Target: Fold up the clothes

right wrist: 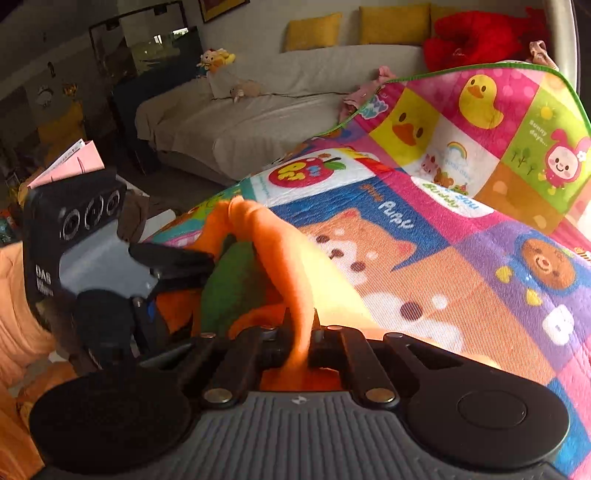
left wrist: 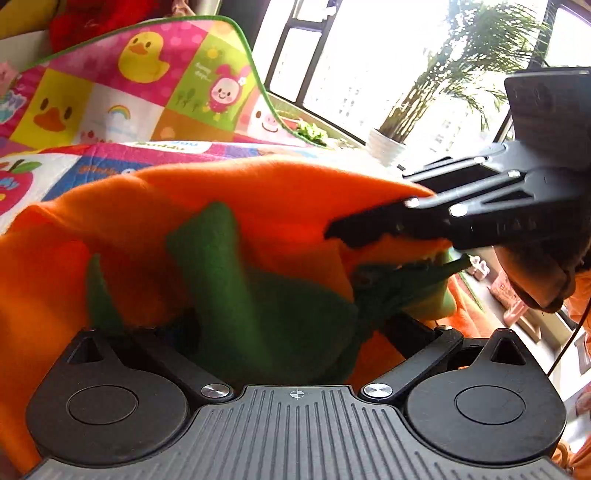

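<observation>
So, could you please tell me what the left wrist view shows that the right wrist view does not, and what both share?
Only the left wrist view shows the bright window and a potted palm on its sill. Only the right wrist view shows the pale sofa with yellow cushions and a folded pink paper. Both show the orange and green garment, the cartoon play mat, and the right tongs shut on an orange fold. The left tongs are buried in cloth in both views.
</observation>
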### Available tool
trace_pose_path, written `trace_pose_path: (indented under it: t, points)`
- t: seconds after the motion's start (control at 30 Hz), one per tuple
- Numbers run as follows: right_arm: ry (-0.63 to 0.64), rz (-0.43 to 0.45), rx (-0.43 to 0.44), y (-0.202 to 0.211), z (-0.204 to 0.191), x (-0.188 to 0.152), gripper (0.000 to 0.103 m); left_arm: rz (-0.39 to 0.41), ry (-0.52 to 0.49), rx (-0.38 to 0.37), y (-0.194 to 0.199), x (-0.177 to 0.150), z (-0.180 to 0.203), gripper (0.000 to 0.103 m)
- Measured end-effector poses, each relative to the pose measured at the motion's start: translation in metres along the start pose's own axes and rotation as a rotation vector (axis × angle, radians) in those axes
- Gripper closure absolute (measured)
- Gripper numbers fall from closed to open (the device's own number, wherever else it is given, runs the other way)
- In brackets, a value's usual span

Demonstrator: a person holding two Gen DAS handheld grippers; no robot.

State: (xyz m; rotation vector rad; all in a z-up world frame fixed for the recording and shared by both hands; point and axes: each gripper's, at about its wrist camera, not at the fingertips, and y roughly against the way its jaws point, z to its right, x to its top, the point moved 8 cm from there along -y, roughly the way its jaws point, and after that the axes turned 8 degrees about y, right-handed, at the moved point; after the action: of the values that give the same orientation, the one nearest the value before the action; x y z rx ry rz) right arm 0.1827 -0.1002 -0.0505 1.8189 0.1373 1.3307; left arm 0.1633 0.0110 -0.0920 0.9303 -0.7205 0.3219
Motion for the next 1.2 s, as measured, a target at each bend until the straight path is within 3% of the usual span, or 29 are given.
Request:
trace_pose_path:
  t: [0.23,0.4,0.6,0.73,0.77,0.8,0.83,0.93,1.0,1.07,1.13,1.2]
  points:
    - [0.096,-0.054,-0.042,-0.008,-0.051,-0.062,0.098,0.04,-0.002,0.072,0.069,-0.011,0.002,0.0]
    - [0.111,-0.006,-0.104,-0.004,-0.064,-0.074,0.097,0.131,0.116,0.063,0.107,-0.004,-0.001,0.0]
    - [0.136,0.023,-0.155,-0.001,-0.071,-0.078,0.097,0.116,0.432,0.073,0.075,0.001,-0.043,0.0]
    - [0.135,0.034,-0.169,0.003,-0.073,-0.079,0.097,0.121,0.467,0.099,0.057,0.002,-0.049,0.003]
    - [0.128,0.036,-0.172,0.004,-0.073,-0.081,0.097,0.125,0.465,0.109,0.054,0.003,-0.049,0.008]
    - [0.118,0.037,-0.174,0.006,-0.073,-0.082,0.097,0.129,0.462,0.119,0.05,0.004,-0.049,0.021]
    - [0.109,0.038,-0.177,0.008,-0.073,-0.082,0.097,0.128,0.452,0.139,0.048,0.002,-0.05,0.028]
    - [0.086,0.055,-0.187,0.022,-0.072,-0.082,0.096,0.121,0.382,0.196,0.046,-0.006,-0.048,0.042]
    - [0.043,0.095,-0.189,0.043,-0.068,-0.076,0.084,0.126,0.334,0.223,0.048,-0.01,-0.046,0.046]
    - [-0.034,0.158,-0.205,0.073,-0.062,-0.069,0.06,0.131,0.287,0.249,0.049,-0.014,-0.043,0.048]
    - [-0.127,0.226,-0.234,0.103,-0.052,-0.065,0.047,0.135,0.262,0.261,0.05,-0.016,-0.042,0.048]
    - [-0.226,0.25,-0.279,0.122,-0.038,-0.069,0.045,0.136,0.263,0.259,0.049,-0.017,-0.043,0.048]
